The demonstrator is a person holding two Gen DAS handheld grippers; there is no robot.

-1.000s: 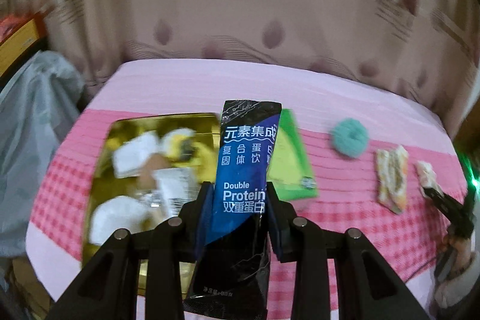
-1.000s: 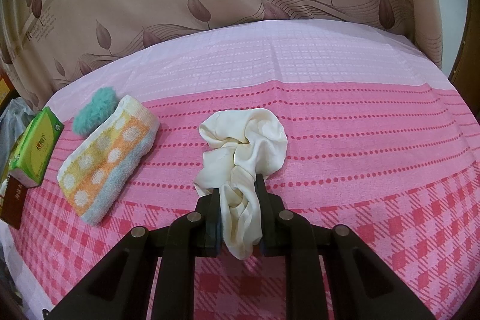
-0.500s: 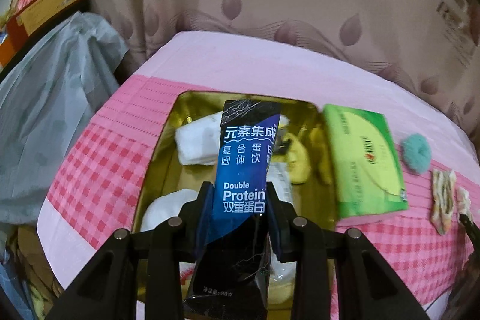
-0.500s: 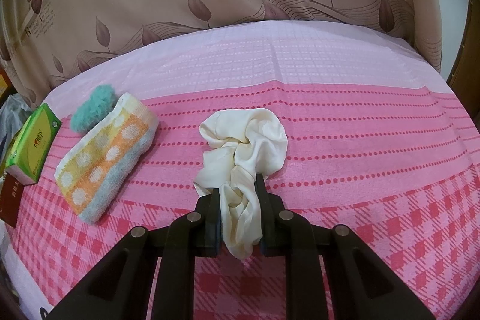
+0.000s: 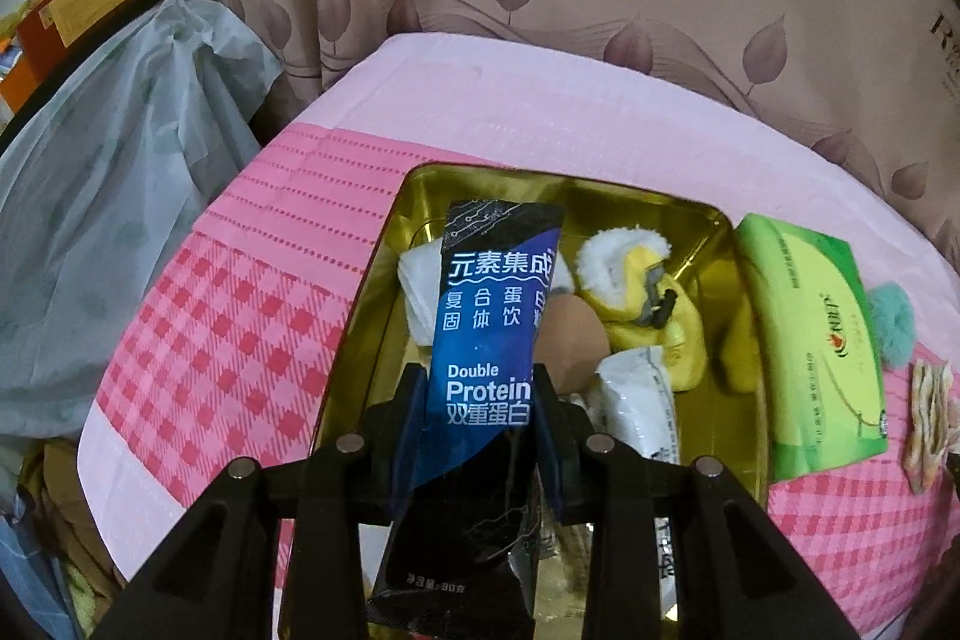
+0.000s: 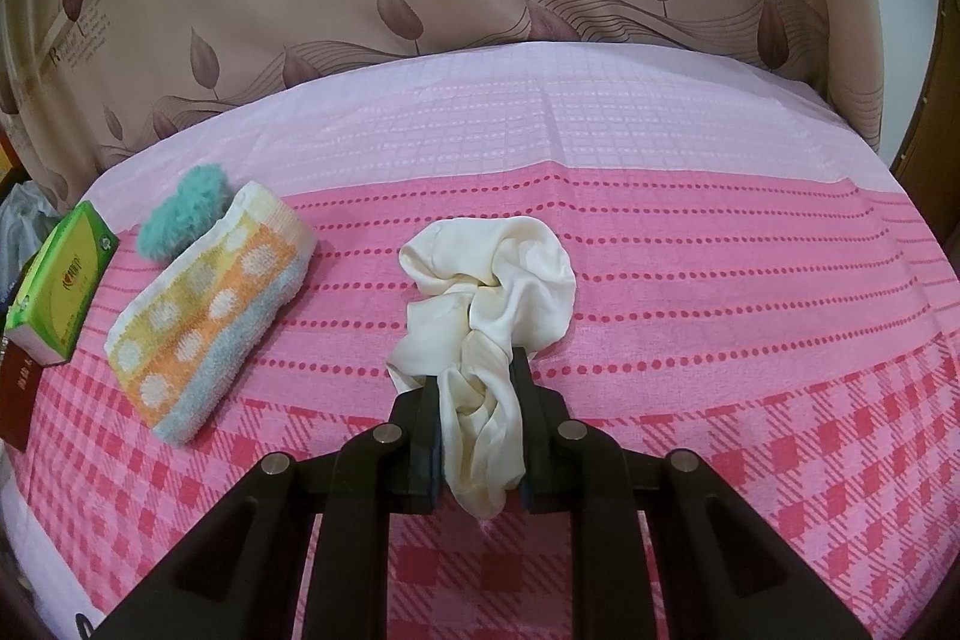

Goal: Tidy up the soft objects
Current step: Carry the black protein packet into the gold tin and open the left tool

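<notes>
Glossy foil sachet (image 5: 492, 340), crumpled satin scrunchie (image 6: 492, 292), fluffy towel (image 6: 210, 304)

A: Surface?
B: Pink cloth-covered top (image 6: 690, 232) — pale band at the back, dotted stripes mid, checks in front.

A: What's on it?
B: Left end: gold tin (image 5: 384, 280), open, soft bits inside. Just beside its right wall, green tissue pack (image 5: 810, 352). Then teal pom-pom (image 6: 183, 211), touching the striped dotted towel (image 6: 210, 304), folded. Cream scrunchie (image 6: 498, 280) mid-cloth, well apart from the towel — part of it resting on the cloth.
</notes>
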